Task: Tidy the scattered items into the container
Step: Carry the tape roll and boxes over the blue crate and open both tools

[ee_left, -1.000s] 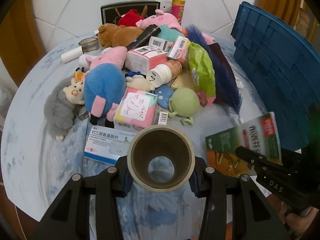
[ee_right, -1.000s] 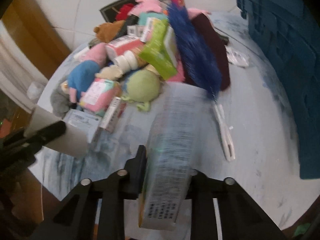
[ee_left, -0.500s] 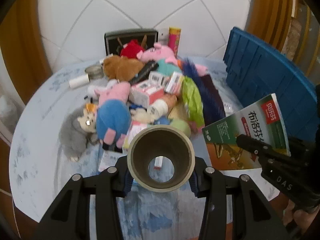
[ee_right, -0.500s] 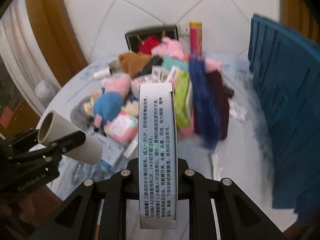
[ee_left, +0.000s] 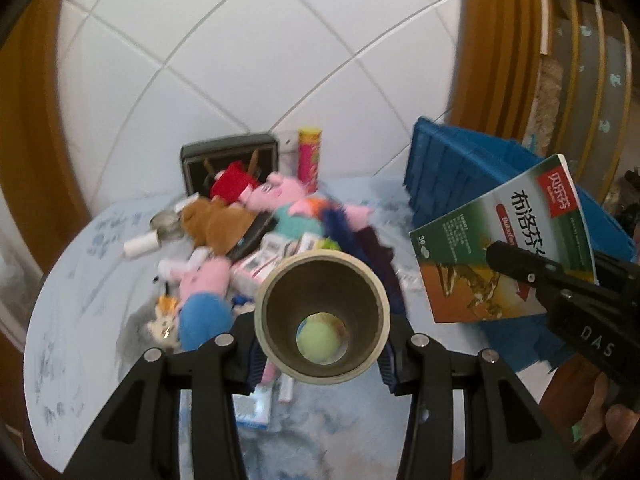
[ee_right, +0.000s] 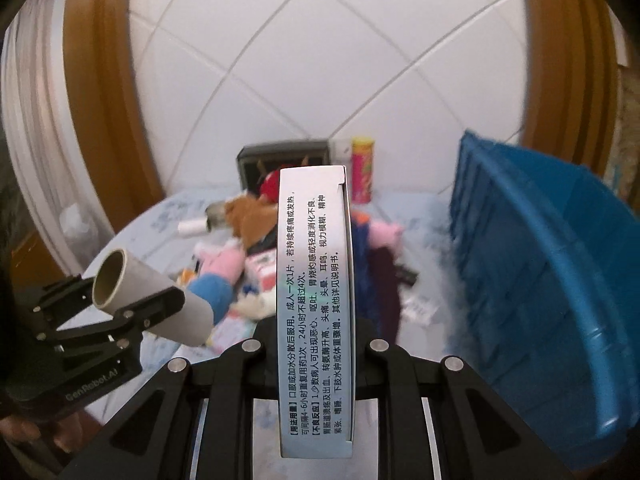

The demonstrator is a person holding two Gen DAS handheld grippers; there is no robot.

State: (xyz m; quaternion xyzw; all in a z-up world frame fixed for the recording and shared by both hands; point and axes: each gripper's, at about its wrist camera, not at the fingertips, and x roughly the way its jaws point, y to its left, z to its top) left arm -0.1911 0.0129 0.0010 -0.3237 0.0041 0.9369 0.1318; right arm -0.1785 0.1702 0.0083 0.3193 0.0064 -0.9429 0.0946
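Note:
My left gripper [ee_left: 322, 354] is shut on a cardboard tube [ee_left: 322, 316], held above the near part of the table; the tube also shows in the right wrist view [ee_right: 156, 300]. My right gripper [ee_right: 314, 344] is shut on a medicine box [ee_right: 314, 308], held upright; its green front shows in the left wrist view [ee_left: 504, 240]. The blue crate [ee_right: 560, 280] stands to the right and also shows in the left wrist view [ee_left: 460, 172]. A pile of plush toys [ee_left: 224, 276] and small boxes lies on the round table [ee_left: 80, 280].
A dark box [ee_left: 228, 156] and a red snack can [ee_left: 309, 160] stand at the table's back by the white tiled wall. A white roll [ee_left: 140, 244] lies at the pile's left. Wooden frames flank the wall.
Both grippers have risen and tilted up with their loads. The pile now sits lower and farther in view, and more of the wall shows.

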